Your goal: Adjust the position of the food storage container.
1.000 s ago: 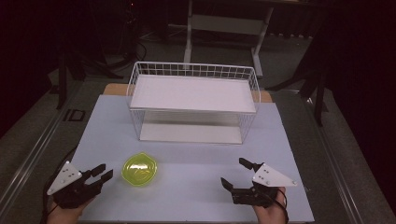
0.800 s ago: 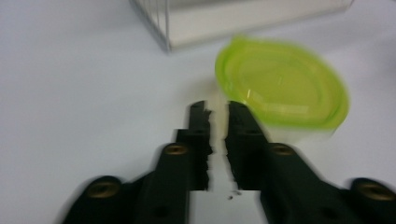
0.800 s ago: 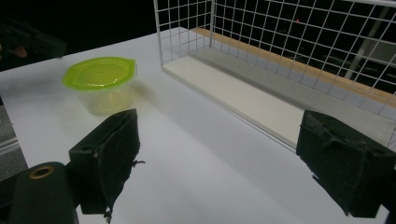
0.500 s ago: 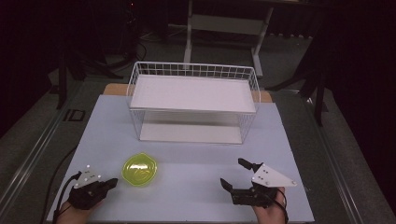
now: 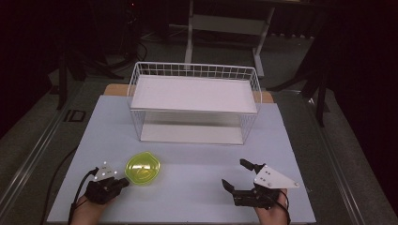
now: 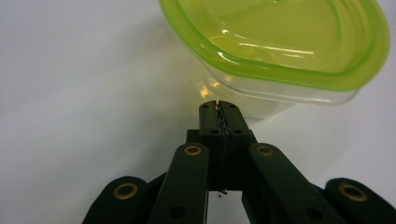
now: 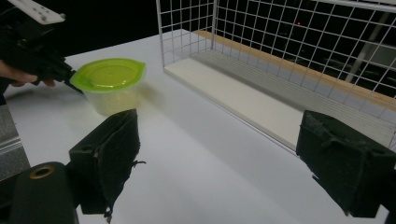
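A clear plastic tub with a lime-green lid stands on the white table at the front left. My left gripper lies just left of it, jaws shut together with nothing between them. In the left gripper view its tips point at the tub, right by the wall under the lid rim; I cannot tell whether they touch. My right gripper rests at the front right, wide open and empty. In the right gripper view, its gripper faces the tub, with the left gripper beside the tub.
A white wire basket shelf with two white boards stands at the back middle of the table, its near side open mesh. The table's front edge runs close under both hands.
My left gripper has shut from open, turned over, and moved right toward the tub until its tips reached the tub's side. The right gripper has stayed put.
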Motion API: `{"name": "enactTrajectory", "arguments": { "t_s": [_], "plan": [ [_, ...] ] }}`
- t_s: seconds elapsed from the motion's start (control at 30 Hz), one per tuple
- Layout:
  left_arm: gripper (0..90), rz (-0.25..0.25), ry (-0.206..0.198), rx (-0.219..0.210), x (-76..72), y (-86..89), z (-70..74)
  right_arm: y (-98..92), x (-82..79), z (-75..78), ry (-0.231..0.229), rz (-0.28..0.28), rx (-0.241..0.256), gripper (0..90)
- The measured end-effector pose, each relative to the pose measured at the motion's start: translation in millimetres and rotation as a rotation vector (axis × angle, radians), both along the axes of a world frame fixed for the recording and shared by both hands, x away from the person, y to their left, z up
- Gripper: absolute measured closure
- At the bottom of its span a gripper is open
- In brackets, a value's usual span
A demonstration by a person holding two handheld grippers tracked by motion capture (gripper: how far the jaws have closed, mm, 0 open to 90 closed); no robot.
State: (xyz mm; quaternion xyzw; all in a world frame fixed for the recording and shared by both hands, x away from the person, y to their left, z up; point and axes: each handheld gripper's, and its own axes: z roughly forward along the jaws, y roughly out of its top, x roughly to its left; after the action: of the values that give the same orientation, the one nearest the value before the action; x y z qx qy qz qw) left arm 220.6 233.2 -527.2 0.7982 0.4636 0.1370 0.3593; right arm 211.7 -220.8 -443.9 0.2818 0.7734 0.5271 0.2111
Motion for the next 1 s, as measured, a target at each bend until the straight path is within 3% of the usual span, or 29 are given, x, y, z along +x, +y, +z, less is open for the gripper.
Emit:
{"name": "enactTrajectory", "arguments": {
  "t_s": [0.13,0.47,0.63,1.0],
  "plan": [
    [90.0,0.016,-0.008,-0.004,12.2,-3.9,-0.9,-0.1,0.1,-0.1,0.0,-0.001,-0.002,13.5],
    [90.0,-0.017,-0.019,-0.02,35.5,-21.4,-0.5,0.4,-0.6,-0.1,0.002,0.002,-0.007,13.5],
    [90.0,0.033,-0.016,-0.03,38.5,-18.3,0.6,0.3,-0.8,-0.2,0.001,0.004,-0.007,13.5],
    [90.0,0.01,-0.021,-0.022,48.1,-37.8,-2.5,1.5,-0.9,-1.1,0.004,0.008,-0.01,13.5]
  ]
}}
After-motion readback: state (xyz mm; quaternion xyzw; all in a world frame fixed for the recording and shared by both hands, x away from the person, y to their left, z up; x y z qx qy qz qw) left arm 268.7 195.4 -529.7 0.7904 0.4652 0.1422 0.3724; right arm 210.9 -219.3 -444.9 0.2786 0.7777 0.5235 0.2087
